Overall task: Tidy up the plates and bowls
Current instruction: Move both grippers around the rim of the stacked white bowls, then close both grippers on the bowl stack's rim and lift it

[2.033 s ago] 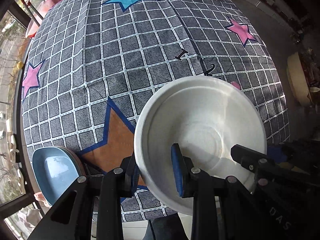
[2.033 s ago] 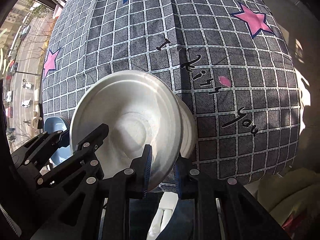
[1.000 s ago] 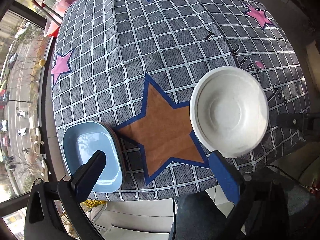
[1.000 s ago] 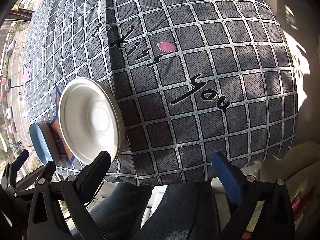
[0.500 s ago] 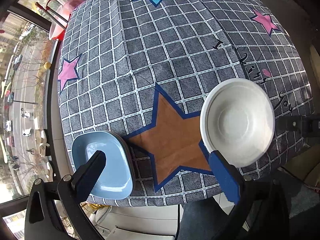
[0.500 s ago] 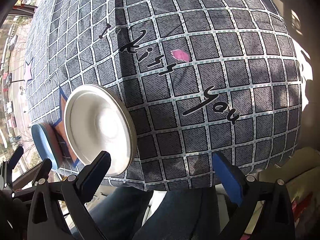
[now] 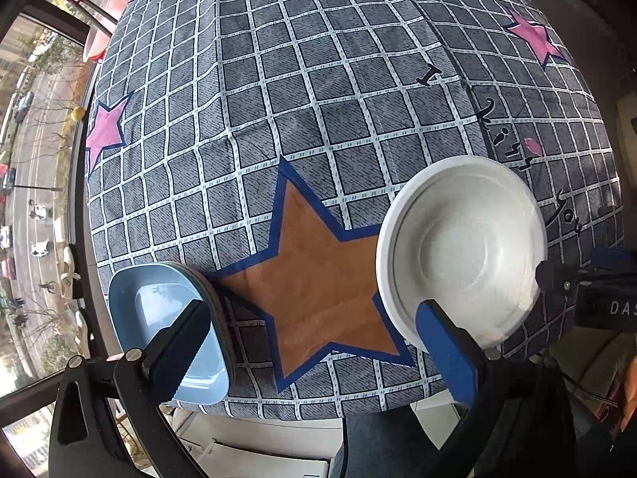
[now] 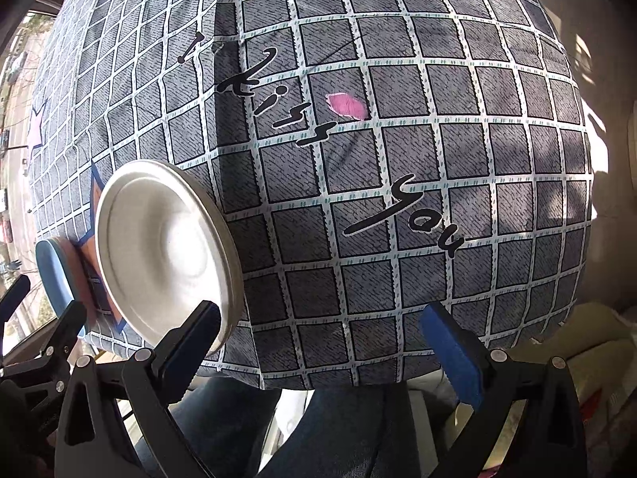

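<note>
A white bowl rests on the checked tablecloth near the front right edge; a double rim suggests a second bowl nested under it. A blue square plate lies on a pinkish plate at the front left corner. My left gripper is open and holds nothing, one finger over the blue plate and the other in front of the bowl. My right gripper is open too and holds nothing, with the white bowl just beyond its left finger. The blue plate peeks out behind the bowl.
The right gripper's body sits just right of the bowl. A person's legs in jeans are below the table's front edge. A pink basin stands beyond the far left corner, next to a window.
Two seconds ago both grippers were shut on the white bowl's rim. They have let go, opened wide and drawn back toward the table's front edge; the bowl now lies on the cloth.
</note>
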